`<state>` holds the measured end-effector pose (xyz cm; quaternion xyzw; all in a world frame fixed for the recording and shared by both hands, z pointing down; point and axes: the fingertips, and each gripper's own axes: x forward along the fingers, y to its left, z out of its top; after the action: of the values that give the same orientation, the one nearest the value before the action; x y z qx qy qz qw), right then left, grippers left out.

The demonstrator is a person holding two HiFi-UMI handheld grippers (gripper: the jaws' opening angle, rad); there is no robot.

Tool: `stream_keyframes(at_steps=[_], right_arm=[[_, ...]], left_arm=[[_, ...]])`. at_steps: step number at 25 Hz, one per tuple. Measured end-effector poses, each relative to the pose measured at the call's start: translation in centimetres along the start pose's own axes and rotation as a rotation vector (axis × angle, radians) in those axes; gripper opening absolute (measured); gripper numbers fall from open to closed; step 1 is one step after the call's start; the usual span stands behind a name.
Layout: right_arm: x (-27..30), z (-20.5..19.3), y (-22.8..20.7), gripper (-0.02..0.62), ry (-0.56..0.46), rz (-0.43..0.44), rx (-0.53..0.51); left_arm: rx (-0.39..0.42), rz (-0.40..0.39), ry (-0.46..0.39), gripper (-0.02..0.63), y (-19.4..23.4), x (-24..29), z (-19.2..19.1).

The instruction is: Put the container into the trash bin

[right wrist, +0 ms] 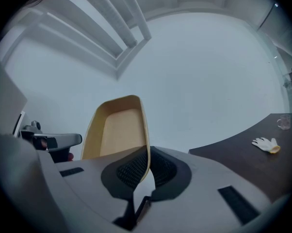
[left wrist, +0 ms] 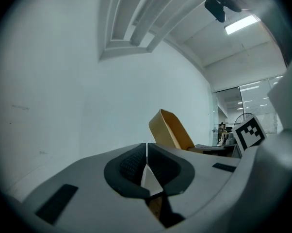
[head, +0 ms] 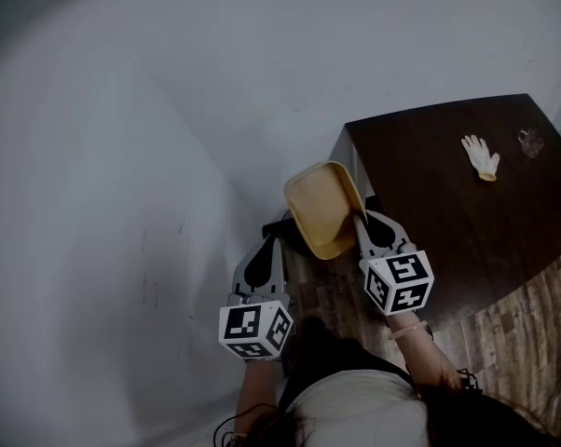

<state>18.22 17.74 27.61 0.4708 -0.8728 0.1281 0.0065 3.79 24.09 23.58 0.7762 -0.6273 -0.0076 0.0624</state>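
The tan container (head: 325, 208) hangs in the air beside the dark table (head: 448, 222), its rim pinched by the right gripper (head: 360, 220). Its long axis runs straight ahead from those jaws. The left gripper (head: 269, 245) is clenched on nothing, just left of it. No bin is clearly visible.

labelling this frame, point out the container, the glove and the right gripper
container (head: 322, 208), head view, its inner floor
glove (head: 480, 155), head view, its palm
right gripper (right wrist: 147, 165), right gripper view, between its fingertips on the container's wall

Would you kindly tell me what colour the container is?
The container is a pale tan-yellow all over, with no pattern; the right gripper view shows it best.
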Motion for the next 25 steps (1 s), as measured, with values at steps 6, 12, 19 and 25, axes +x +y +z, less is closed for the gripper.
stream_keyframes(at_steps=[6,12,19,25], right_arm=[[5.5,-0.3,-0.3,0.011,0.020,0.001,-0.009],[11.9,-0.3,-0.7,0.011,0.040,-0.016,-0.011],[19.2,-0.1,-0.6,0.012,0.067,-0.043,-0.015],[24.6,0.0,-0.6,0.012,0.089,-0.070,-0.025]], left_arm=[[-0.018,-0.010,0.004,0.028,3.6,4.5,-0.3],[-0.021,-0.031,0.012,0.028,8.1,9.7,-0.2],[-0.037,-0.062,0.029,0.028,13.3,15.4,-0.1],[-0.045,-0.096,0.043,0.028,16.6,19.6,-0.6]])
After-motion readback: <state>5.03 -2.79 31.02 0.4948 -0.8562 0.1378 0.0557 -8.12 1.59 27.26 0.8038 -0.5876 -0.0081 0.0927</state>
